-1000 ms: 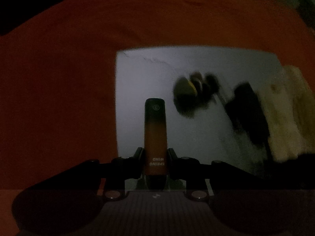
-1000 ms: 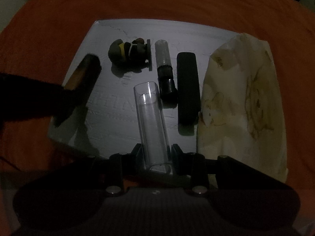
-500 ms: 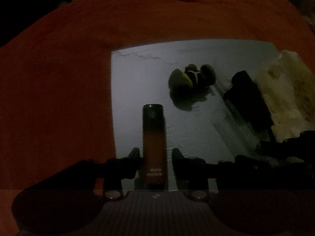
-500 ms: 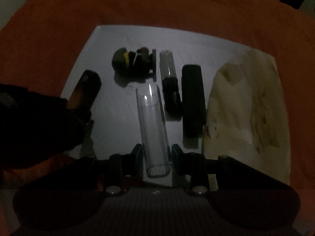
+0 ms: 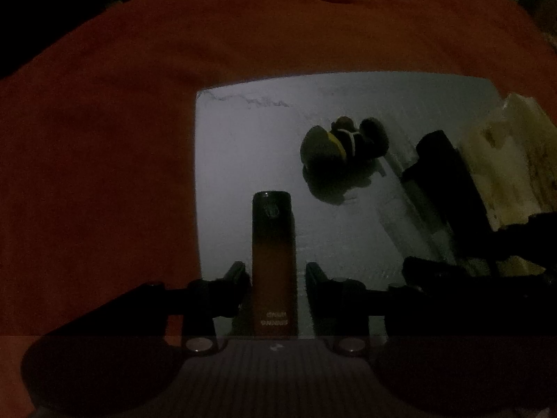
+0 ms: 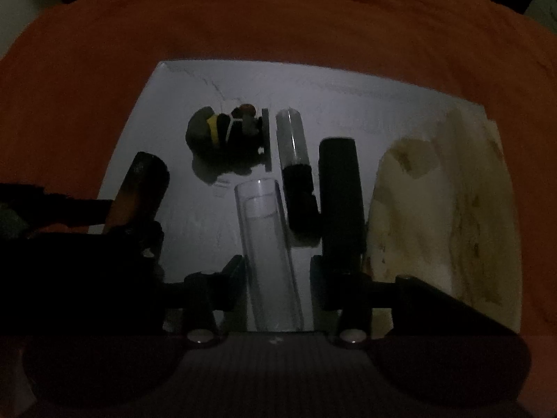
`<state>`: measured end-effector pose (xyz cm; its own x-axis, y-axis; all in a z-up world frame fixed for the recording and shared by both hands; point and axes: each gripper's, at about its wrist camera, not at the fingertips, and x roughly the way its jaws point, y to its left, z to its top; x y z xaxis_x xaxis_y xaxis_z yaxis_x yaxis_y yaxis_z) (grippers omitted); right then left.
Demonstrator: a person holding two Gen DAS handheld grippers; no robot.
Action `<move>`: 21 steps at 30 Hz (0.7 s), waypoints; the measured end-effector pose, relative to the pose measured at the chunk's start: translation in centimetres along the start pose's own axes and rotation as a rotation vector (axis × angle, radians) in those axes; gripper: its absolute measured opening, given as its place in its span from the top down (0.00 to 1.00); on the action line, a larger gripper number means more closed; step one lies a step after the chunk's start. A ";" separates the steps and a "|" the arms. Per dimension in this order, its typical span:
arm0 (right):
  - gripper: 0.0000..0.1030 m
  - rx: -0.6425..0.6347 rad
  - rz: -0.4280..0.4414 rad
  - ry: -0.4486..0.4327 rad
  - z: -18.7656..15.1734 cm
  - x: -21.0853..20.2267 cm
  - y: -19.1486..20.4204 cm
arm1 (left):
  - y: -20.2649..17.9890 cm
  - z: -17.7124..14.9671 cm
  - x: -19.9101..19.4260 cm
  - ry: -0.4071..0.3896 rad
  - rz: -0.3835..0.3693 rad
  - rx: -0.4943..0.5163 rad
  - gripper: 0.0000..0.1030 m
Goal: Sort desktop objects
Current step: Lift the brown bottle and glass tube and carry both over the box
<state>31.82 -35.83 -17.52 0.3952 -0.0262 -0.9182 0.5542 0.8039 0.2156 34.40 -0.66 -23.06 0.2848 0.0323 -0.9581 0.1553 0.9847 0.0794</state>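
Note:
An orange-and-black stick-shaped device (image 5: pixel 274 261) lies on the white mat (image 5: pixel 243 146) between the fingers of my left gripper (image 5: pixel 275 271), which stands open with gaps on both sides. The device also shows in the right wrist view (image 6: pixel 139 191). A clear plastic tube (image 6: pixel 268 254) lies between the fingers of my right gripper (image 6: pixel 276 271), also open. A small dark toy figure (image 6: pixel 226 132) with a yellow band lies at the mat's far side. Beside it lie a clear-and-black tube (image 6: pixel 296 170) and a black bar (image 6: pixel 339 195).
The white mat (image 6: pixel 174 104) lies on an orange cloth (image 6: pixel 278 24). A cream printed pouch (image 6: pixel 442 209) rests on the mat's right part. The scene is dim.
Both grippers have opened and let go: the orange-and-black device and the clear tube now rest on the mat. Both cameras drew slightly closer to the mat.

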 end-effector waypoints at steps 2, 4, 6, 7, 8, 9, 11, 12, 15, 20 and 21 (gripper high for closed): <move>0.56 -0.026 -0.006 -0.012 0.2 0.1 0.3 | 0.2 -0.2 0.0 -0.010 -0.005 -0.004 0.67; 0.63 -0.054 -0.009 -0.014 0.2 0.2 0.6 | 0.4 -0.2 0.1 -0.021 -0.016 0.008 0.72; 0.68 -0.072 -0.017 -0.019 0.1 0.1 0.9 | 0.4 -0.4 -0.2 -0.045 -0.025 0.021 0.80; 0.68 -0.080 -0.023 -0.025 0.0 0.0 1.0 | 0.4 -0.5 -0.3 -0.061 -0.022 0.027 0.80; 0.68 -0.087 -0.028 -0.032 -0.1 -0.1 1.2 | 0.4 -0.7 -0.5 -0.074 -0.020 0.032 0.80; 0.68 -0.090 -0.031 -0.040 -0.2 -0.4 1.3 | 0.5 -0.8 -0.6 -0.084 -0.018 0.036 0.80; 0.69 -0.087 -0.021 -0.054 -0.3 -1.0 1.3 | 0.7 -0.7 -1.2 -0.097 -0.025 0.030 0.80; 0.69 -0.084 -0.011 -0.061 -0.3 -1.5 1.2 | 0.8 -0.7 -1.5 -0.103 -0.030 0.026 0.80; 0.69 -0.071 0.015 -0.087 -0.2 -3.0 1.1 | 1.0 -0.1 -2.8 -0.117 -0.044 0.043 0.80; 0.69 -0.023 0.063 -0.133 0.3 -5.7 0.7 | 0.9 0.1 -6.3 -0.179 -0.062 0.063 0.80; 0.69 -0.014 0.073 -0.140 0.5 -6.1 0.7 | 0.8 0.1 -6.9 -0.190 -0.066 0.068 0.80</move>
<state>30.14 -35.43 -11.61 0.5332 -0.0493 -0.8445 0.5105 0.8148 0.2748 32.64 -0.14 -16.35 0.4441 -0.0713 -0.8932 0.2415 0.9695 0.0427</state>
